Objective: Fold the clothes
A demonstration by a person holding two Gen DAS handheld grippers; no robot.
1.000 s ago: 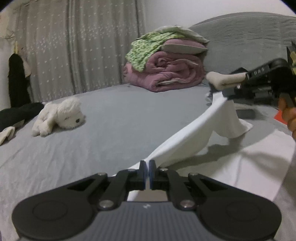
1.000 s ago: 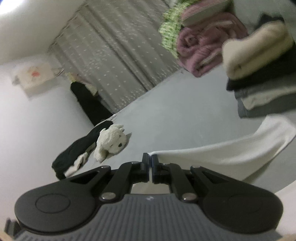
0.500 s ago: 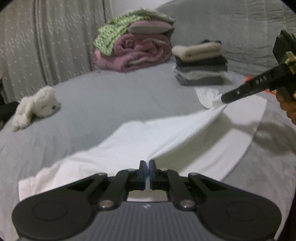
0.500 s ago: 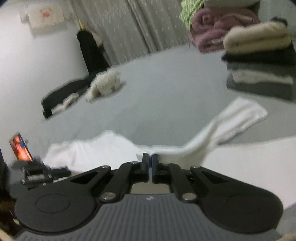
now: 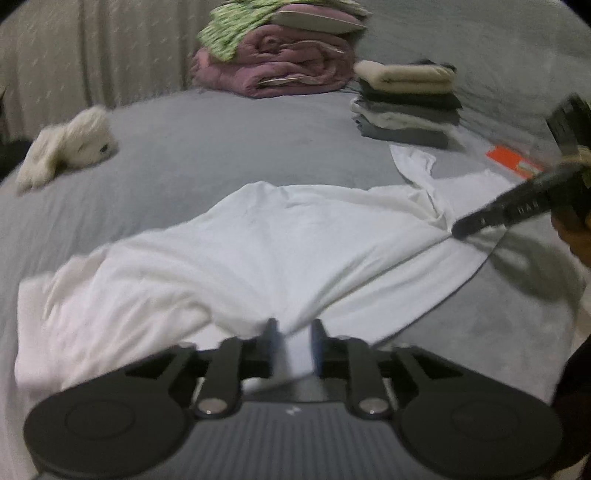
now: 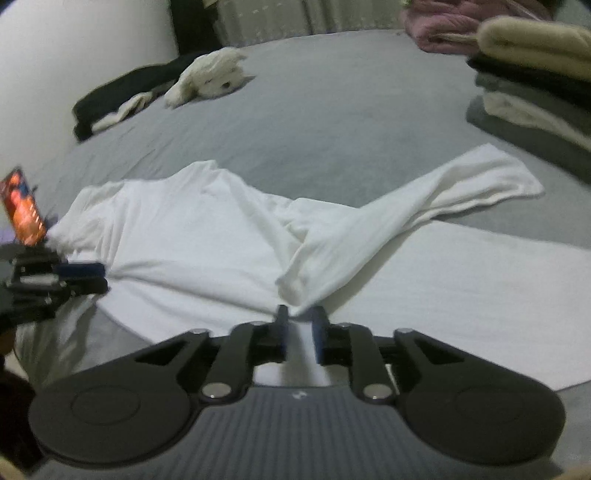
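Left wrist view: left gripper (image 5: 293,341) jaws just parted, a fold of white shirt (image 5: 258,243) loose between them, edges blurred. Right gripper (image 6: 299,328) likewise just opened over shirt cloth. Shirt lies spread on grey bed (image 5: 221,147); folded stack (image 5: 406,107) cut off in right view.

Grey bed sheet (image 5: 229,155): covers the whole bed. White plush dog (image 5: 70,142): lies on its side near the far left edge. Black garment (image 6: 122,88): heaped just behind the plush, with a pale cloth piece (image 6: 122,110) against it. Rolled mauve quilt (image 5: 280,64): at the far end, green patterned cloth (image 5: 229,31) draped over it. Orange flat packet (image 5: 511,162): lies at the right. Pale curtain (image 5: 92,48): hangs behind the bed.
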